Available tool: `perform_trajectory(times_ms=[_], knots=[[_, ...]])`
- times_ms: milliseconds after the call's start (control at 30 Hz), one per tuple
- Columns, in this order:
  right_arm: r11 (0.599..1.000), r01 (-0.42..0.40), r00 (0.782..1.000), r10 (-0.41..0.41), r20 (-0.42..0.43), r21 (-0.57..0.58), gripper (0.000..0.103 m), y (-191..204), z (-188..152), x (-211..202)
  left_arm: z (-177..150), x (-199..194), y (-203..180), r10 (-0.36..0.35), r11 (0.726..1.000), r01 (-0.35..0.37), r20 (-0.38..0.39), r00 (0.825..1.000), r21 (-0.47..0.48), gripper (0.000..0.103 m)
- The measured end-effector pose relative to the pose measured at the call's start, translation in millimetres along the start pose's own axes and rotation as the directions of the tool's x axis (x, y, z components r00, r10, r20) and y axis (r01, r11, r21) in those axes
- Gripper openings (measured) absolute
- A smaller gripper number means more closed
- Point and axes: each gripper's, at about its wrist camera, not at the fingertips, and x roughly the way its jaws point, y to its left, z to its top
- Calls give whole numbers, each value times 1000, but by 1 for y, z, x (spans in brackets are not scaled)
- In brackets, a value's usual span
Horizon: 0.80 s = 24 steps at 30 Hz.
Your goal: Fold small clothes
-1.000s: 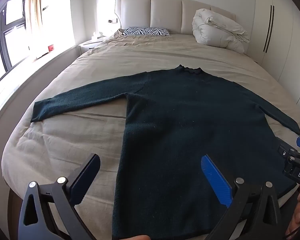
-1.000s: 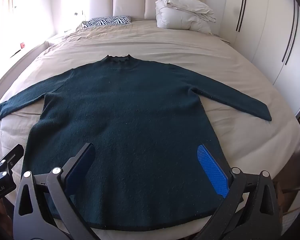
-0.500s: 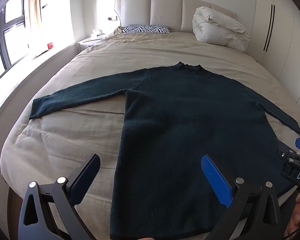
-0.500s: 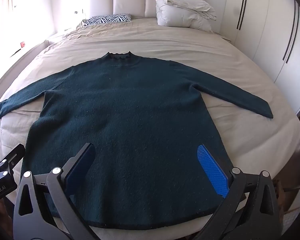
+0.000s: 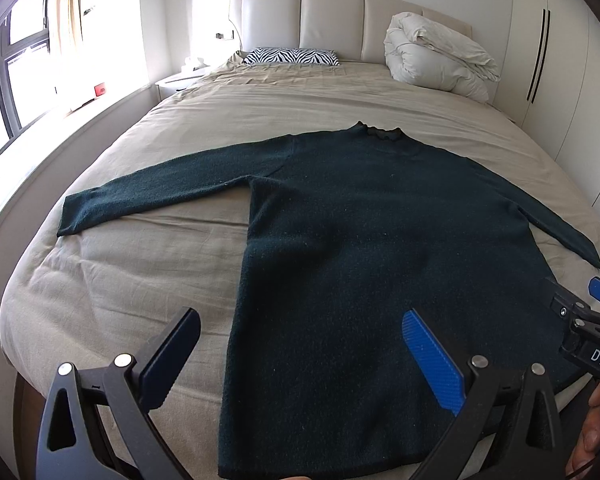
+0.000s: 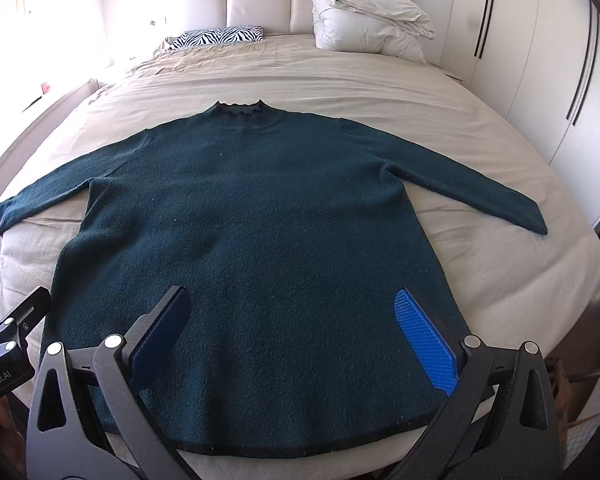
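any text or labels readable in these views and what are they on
"DAS": white letters, cut off by the frame edge, on the right gripper body as seen from the left wrist view.
"enRobot.AI": white letters, start cut off, on the left gripper body as seen from the right wrist view.
The red item on the window ledge may bear a mark, too small to read.
Sweater: no text visible.

Dark green sweater [image 6: 256, 224] flat, sleeves outspread
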Motion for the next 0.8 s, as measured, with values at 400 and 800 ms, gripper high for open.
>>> perform_trajectory(times_ms=[400,800], knots=[[1000,-2,1000,2,-2,1,103,1,-1,0,-4,1,-2,-2,1000,2,-3,1000,0,103],[1000,-2,1000,2,-3,1,103,1,-2,1,-3,1,-2,-3,1000,3,-4,1000,-1,103]])
